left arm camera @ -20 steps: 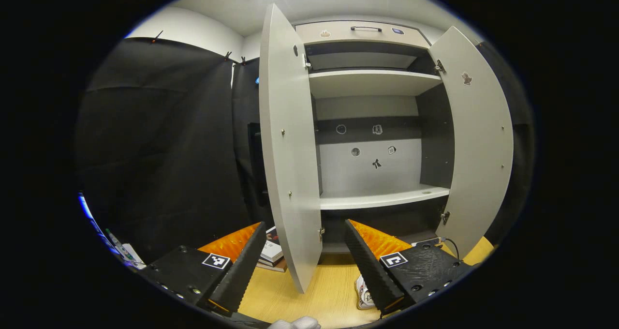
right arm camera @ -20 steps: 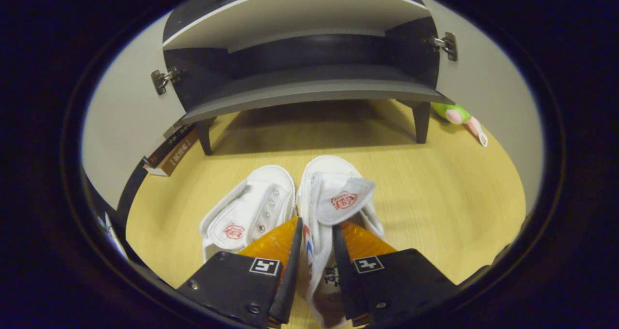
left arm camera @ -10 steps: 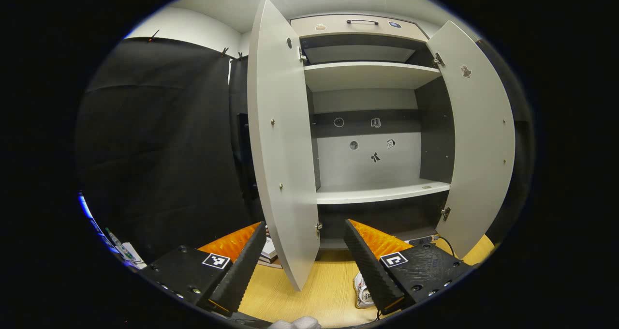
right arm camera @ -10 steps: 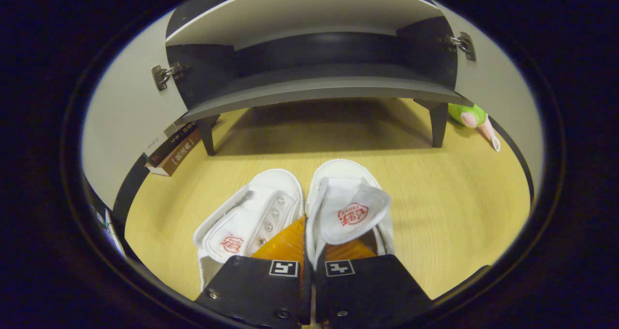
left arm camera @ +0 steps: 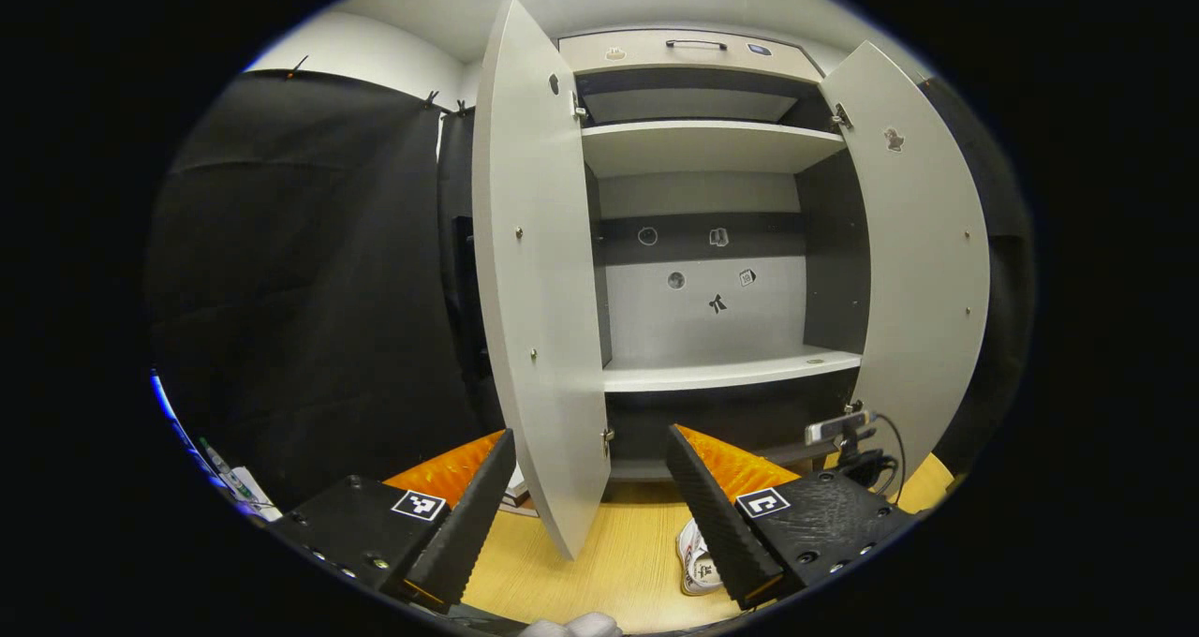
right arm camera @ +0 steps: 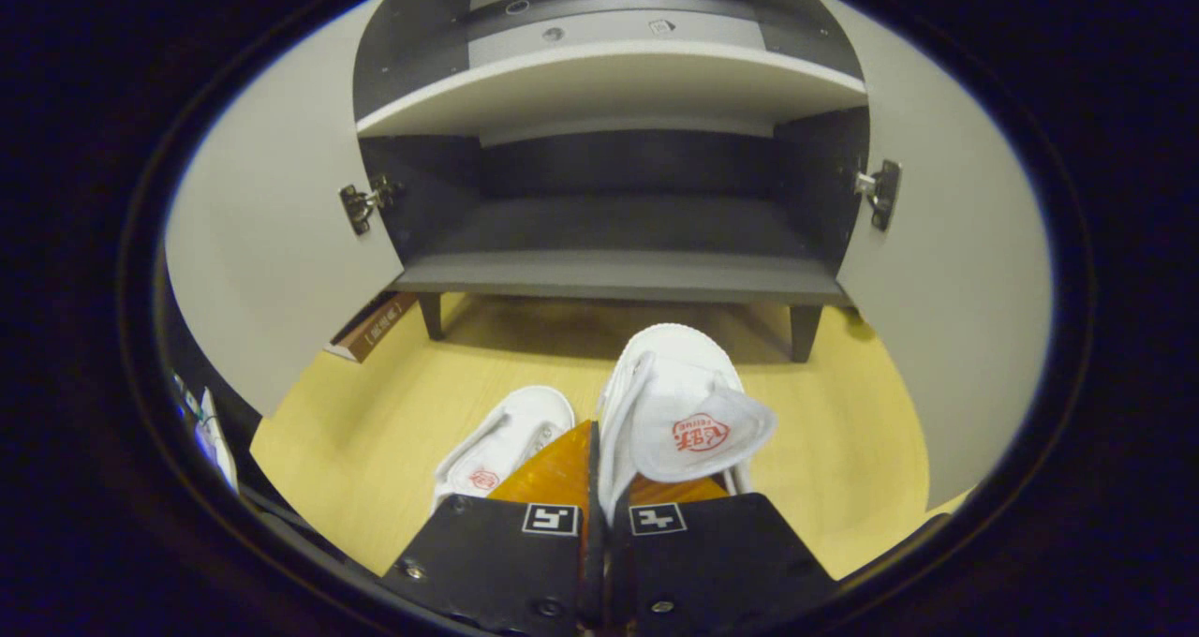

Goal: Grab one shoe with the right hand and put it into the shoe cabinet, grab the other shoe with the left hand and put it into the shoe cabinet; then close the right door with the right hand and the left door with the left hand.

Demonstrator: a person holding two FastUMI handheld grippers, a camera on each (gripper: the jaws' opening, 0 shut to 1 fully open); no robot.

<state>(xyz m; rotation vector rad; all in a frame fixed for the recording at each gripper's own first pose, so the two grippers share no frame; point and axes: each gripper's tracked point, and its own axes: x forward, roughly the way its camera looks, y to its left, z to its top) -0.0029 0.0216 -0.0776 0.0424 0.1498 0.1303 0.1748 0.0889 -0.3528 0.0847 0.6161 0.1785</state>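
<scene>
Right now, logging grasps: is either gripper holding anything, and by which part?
The right gripper is shut on the right-hand white shoe, pinching its inner side wall. The left gripper is open, holding nothing.

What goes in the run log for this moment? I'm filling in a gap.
phase: first shoe lifted | right gripper: shut on right shoe | left gripper: open, idle | other shoe: on floor | cabinet doors: both open

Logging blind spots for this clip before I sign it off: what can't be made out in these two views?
- Right gripper view: the held shoe's heel and the pinch point are hidden behind the right tongs' bodies.
- Right gripper view: the other shoe's rear is covered by an orange finger.
- Left gripper view: that floor shoe is mostly behind a finger of the left tongs.
- Left gripper view: the cabinet stickers are too small to identify.
</scene>
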